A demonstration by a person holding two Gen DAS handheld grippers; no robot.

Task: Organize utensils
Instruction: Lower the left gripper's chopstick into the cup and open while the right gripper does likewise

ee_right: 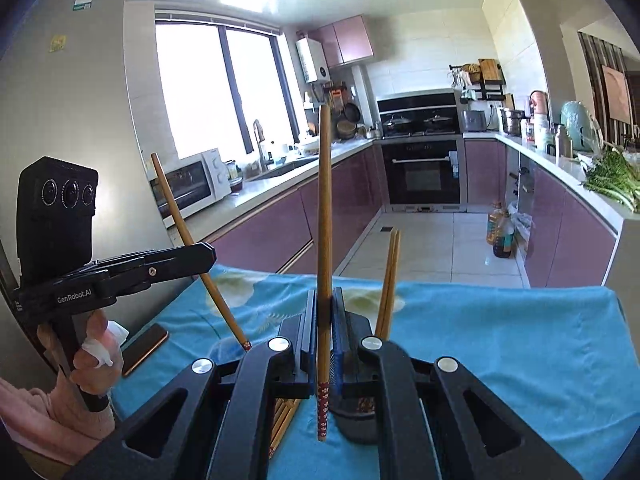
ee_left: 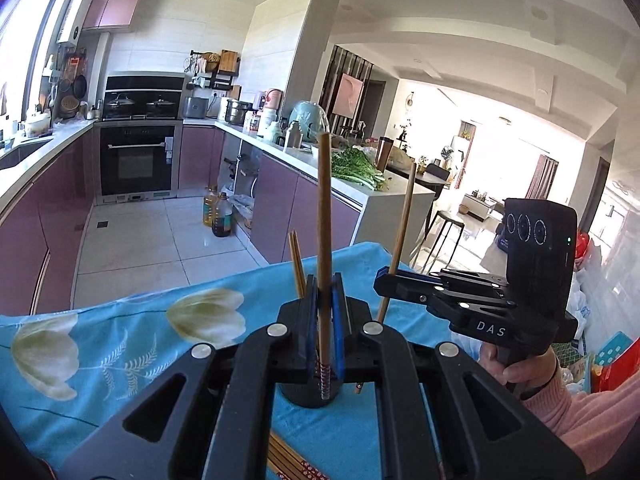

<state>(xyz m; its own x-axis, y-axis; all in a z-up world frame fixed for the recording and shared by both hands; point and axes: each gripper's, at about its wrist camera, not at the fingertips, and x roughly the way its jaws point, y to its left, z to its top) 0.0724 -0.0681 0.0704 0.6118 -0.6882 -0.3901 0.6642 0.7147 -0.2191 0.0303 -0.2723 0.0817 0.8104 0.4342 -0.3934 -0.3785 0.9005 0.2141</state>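
Note:
My left gripper (ee_left: 325, 292) is shut on a brown chopstick (ee_left: 324, 216) held upright above a black holder (ee_left: 308, 394) on the blue floral cloth (ee_left: 120, 344). My right gripper (ee_right: 325, 312) is shut on another chopstick (ee_right: 325, 220), upright, its red patterned end just left of the same holder (ee_right: 356, 420). Two chopsticks (ee_right: 390, 284) stand in the holder; they also show in the left wrist view (ee_left: 296, 264). Each view shows the other gripper: the right one (ee_left: 386, 280) and the left one (ee_right: 200, 252). More chopsticks (ee_left: 286, 460) lie on the cloth.
A phone (ee_right: 146, 348) lies on the cloth's left edge. Beyond the table are purple kitchen cabinets (ee_right: 260, 232), an oven (ee_left: 138, 160), oil bottles (ee_left: 218, 216) on the floor and greens (ee_left: 358, 168) on the counter.

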